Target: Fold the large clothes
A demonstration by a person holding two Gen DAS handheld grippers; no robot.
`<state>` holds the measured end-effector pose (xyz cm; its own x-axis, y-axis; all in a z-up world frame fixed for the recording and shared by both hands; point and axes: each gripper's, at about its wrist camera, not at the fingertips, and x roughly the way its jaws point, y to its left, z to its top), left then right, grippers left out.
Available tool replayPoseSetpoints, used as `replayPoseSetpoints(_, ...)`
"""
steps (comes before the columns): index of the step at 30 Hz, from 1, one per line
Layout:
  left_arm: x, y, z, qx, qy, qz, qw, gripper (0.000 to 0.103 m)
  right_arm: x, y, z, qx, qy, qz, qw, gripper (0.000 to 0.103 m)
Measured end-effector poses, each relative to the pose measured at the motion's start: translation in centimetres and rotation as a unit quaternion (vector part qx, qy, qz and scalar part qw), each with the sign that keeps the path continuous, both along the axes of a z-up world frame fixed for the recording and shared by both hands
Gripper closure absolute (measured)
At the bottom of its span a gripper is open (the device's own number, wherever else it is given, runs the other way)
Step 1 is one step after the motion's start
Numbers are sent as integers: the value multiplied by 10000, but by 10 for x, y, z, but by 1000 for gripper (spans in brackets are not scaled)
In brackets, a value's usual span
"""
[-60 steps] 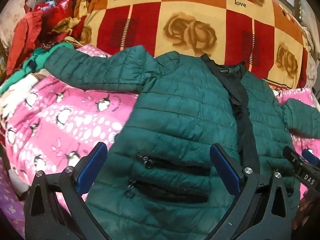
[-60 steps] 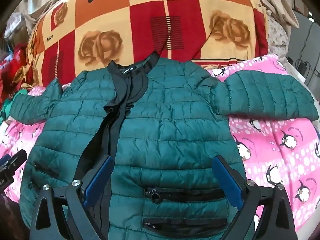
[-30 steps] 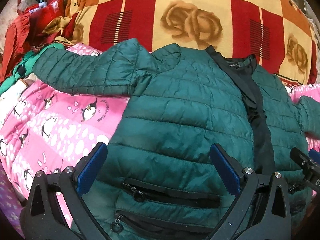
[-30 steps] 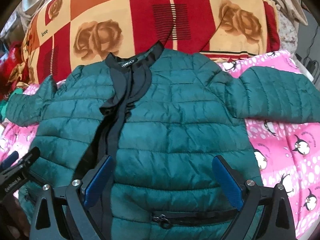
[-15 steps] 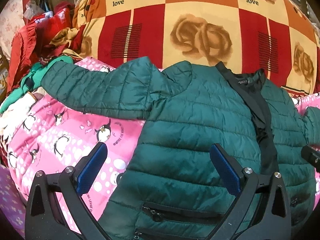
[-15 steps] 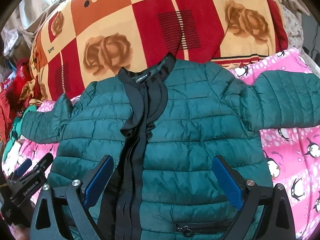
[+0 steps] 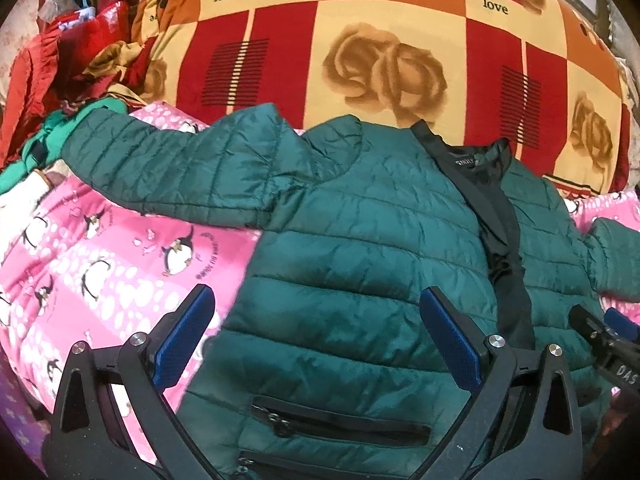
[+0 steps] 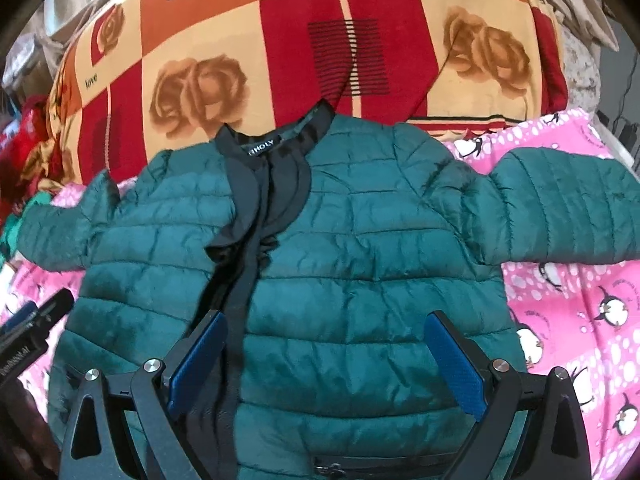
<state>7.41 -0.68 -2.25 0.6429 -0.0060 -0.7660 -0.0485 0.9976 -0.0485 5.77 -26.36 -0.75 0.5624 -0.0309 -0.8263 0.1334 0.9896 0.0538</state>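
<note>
A dark green quilted puffer jacket [image 7: 360, 240] lies face up and spread flat on a pink penguin blanket [image 7: 100, 256], with both sleeves out to the sides and a black front placket. It also shows in the right wrist view [image 8: 360, 272]. My left gripper [image 7: 316, 336] is open and empty, hovering above the jacket's left half near the pocket zips. My right gripper [image 8: 326, 364] is open and empty above the jacket's right half. The right gripper's tip [image 7: 600, 340] shows at the left view's right edge.
A big red, orange and cream rose-patterned quilt [image 7: 380, 52] is piled behind the jacket's collar. Red and green clothes [image 7: 48, 72] are heaped at the far left. The pink blanket [image 8: 580, 300] extends to the right under the right sleeve.
Both grippers have stayed open and empty while shifting over the jacket. The views moved up from the hem toward the chest, then settled; the jacket has not moved.
</note>
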Motion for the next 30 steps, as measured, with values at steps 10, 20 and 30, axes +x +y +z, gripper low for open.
replayPoseSetpoints(10, 3, -14, -8, -75, 124, 51, 9999, 0, 4, -13, -11, -167, -218, 19, 9996, 5)
replayPoseSetpoints(20, 9, -30, -12, 69, 138, 187, 9997, 0, 10, -27, -11, -197, -442, 42, 9988, 5)
replayPoseSetpoints(30, 7, -35, -16, 214, 71, 9, 9997, 0, 16, -31, -21, -106, -377, -79, 9992, 5)
